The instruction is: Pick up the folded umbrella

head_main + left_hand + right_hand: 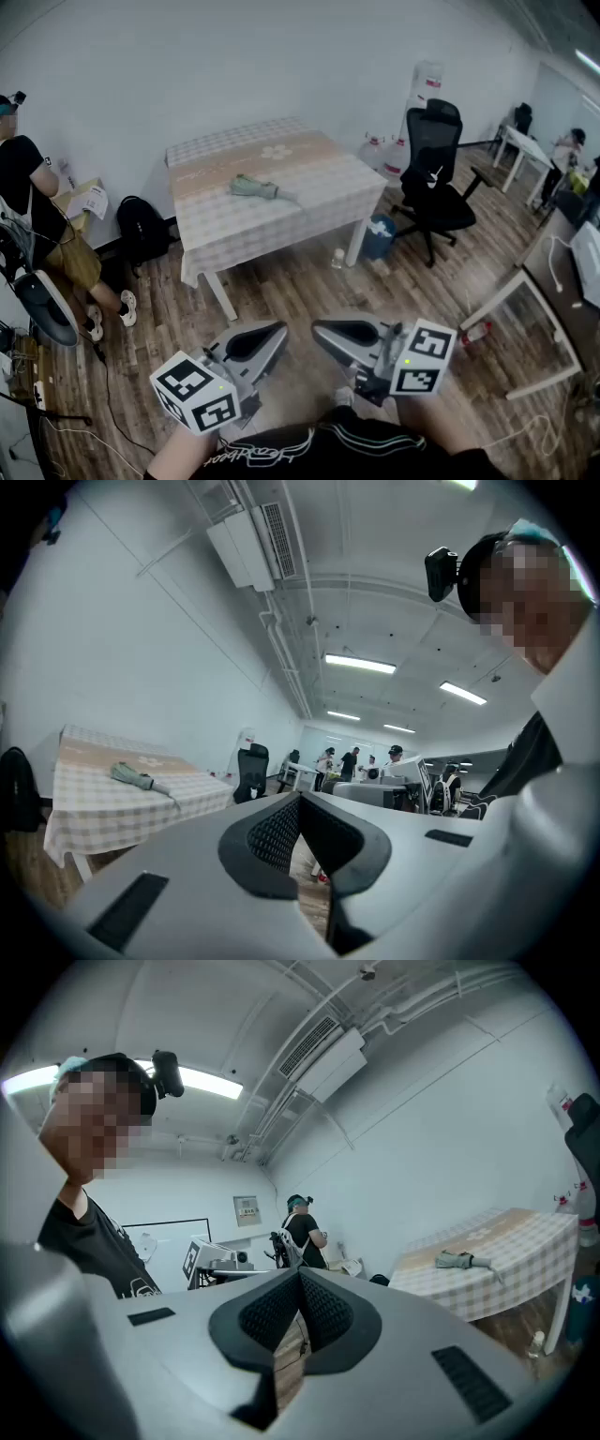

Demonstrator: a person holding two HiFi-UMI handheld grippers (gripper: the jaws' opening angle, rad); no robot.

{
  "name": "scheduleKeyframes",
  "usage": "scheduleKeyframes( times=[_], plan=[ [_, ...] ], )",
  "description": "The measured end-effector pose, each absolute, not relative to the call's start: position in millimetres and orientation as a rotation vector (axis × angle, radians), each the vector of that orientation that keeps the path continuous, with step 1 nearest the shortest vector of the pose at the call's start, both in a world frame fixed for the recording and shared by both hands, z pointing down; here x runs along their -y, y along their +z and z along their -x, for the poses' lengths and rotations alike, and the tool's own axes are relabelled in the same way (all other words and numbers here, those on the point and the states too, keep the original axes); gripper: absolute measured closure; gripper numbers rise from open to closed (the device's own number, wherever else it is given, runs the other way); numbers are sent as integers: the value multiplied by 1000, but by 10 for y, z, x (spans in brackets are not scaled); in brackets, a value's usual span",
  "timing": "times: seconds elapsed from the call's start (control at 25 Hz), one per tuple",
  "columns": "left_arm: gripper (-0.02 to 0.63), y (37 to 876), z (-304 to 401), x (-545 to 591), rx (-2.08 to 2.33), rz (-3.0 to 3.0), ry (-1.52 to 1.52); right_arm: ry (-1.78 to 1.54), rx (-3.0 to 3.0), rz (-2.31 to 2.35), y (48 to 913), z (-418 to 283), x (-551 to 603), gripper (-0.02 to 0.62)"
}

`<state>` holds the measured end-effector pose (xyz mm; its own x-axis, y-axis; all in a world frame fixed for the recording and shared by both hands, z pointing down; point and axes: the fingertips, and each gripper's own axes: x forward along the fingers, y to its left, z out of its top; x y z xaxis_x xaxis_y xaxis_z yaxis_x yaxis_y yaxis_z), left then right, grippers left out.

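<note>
Head view: folded umbrella (255, 188) lying on checked table (319, 192), well apart from both grippers. Left gripper (267, 339) and right gripper (336, 337) held low over wooden floor (300, 286), jaws of each pressed together (nothing between them).

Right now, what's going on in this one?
A person stands well short of the checked table, holding the left gripper and the right gripper low, close to the body. Both have their jaws shut on nothing. The folded umbrella lies on the table, untouched and far from both grippers. The pickup has not begun.
</note>
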<state>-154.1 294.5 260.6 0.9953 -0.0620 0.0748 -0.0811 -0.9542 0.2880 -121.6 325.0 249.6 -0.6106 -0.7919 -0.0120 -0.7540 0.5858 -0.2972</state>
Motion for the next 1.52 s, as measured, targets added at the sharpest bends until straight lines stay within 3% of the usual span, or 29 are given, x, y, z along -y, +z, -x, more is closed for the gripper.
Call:
scheduleKeyframes(
  times=[0.76, 1.52],
  plan=[
    [611, 2873, 1039, -2500, 165, -2771, 155, -598, -2598, 1197, 2774, 647, -2750, 584],
    [611, 3100, -478, -1866, 265, -2688, 193, -686, -2629, 1115, 2896, -797, -2095, 584]
  ],
)
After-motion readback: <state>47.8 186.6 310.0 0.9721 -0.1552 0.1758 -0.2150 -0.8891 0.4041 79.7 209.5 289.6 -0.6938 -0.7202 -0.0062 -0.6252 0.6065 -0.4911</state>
